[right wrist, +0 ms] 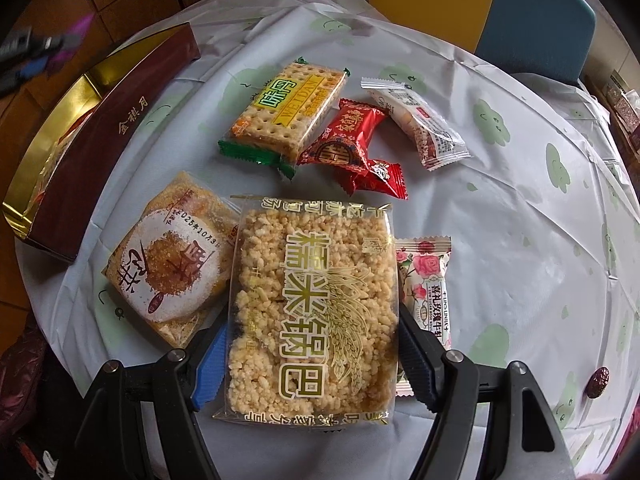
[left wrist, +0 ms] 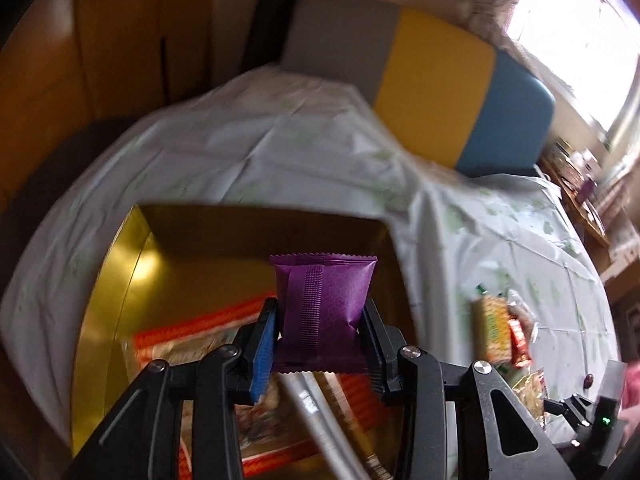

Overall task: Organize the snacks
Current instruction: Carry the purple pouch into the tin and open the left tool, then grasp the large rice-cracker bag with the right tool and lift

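2 readable labels — "WEILIN" crackers [right wrist: 288,110], "金秋月" box [right wrist: 120,128].

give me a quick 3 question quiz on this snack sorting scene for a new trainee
1. True or false: the left claw holds a purple packet above the open gold-lined box.
2. Which snack lies between the right claw's fingers? A) the cracker pack B) the puffed rice cake pack C) the red candy
3. Fill in: the rose-print packet lies partly under the ______ pack.

Key
1. True; its fingers pinch the packet's two sides.
2. B; whether the pads already press it cannot be told.
3. Puffed rice cake.
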### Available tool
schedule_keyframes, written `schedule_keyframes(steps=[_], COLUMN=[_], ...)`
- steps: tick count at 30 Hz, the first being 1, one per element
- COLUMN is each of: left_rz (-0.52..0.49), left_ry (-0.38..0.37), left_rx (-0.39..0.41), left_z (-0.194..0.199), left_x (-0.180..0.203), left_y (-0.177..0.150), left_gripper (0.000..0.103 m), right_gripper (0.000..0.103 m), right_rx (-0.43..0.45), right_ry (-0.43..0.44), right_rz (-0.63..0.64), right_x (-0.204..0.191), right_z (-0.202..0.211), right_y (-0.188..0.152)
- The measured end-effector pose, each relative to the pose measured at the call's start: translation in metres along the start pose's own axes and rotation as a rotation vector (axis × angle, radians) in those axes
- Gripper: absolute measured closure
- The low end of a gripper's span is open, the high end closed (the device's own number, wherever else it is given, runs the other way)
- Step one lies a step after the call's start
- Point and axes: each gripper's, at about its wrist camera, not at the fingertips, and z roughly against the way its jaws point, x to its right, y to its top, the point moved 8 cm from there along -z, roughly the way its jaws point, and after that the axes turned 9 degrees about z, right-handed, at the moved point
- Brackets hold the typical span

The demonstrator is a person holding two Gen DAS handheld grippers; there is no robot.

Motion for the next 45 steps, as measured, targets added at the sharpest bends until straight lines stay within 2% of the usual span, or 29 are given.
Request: schedule_keyframes(steps=[3, 7, 10, 12, 15, 20, 25, 35, 45], left_rz=[0.03, 0.04, 0.035, 0.054, 0.043, -0.01, -0.077, -0.093, -0.11], left_ry=[-0.002, -0.012, -0.015, -0.019, -0.006, 0.029, 0.052, 0.072, 0.09], left_rx=[-0.024, -0.04, -0.038, -0.032, -0.026, -0.012, 0.037, 0.081, 0.089], left_z=[-0.011, -0.029, -0.043, -0.047, -0.047, -0.033, -0.007, 0.032, 0.049], left_x=[-0.01, -0.002, 0.006, 0.01, 0.012, 0.011, 0.017, 0.01, -0.008], left_y=[-0.004, 0.0, 0.008, 0.012, 0.01, -0.011, -0.039, -0.085, -0.115], left_gripper=[0.063, 0.061, 0.055, 0.044, 0.043, 0.044, 0.044, 0.044, 0.045], right_gripper=[0.028, 0.028, 0.028, 0.028, 0.028, 0.028, 0.028, 0.028, 0.028], right_rx=[0.004, 0.013, 0.016, 0.018, 0.018, 0.015, 0.016, 0.019, 0.024], right_ry=[0.0, -0.002, -0.002, -0.003, -0.002, -0.003, -0.003, -0.005, -0.007], right_rz=[0.0, 0.002, 0.002, 0.002, 0.002, 0.002, 0.002, 0.003, -0.007], right_x=[-0.001, -0.002, -0.001, -0.001, -0.001, -0.001, -0.002, -0.002, 0.0], right_z=[0.002, 0.002, 0.003, 0.003, 0.004, 0.005, 0.005, 0.006, 0.007], right_y=[-0.001, -0.004, -0.005, -0.006, -0.006, -0.006, -0.006, -0.006, -0.006])
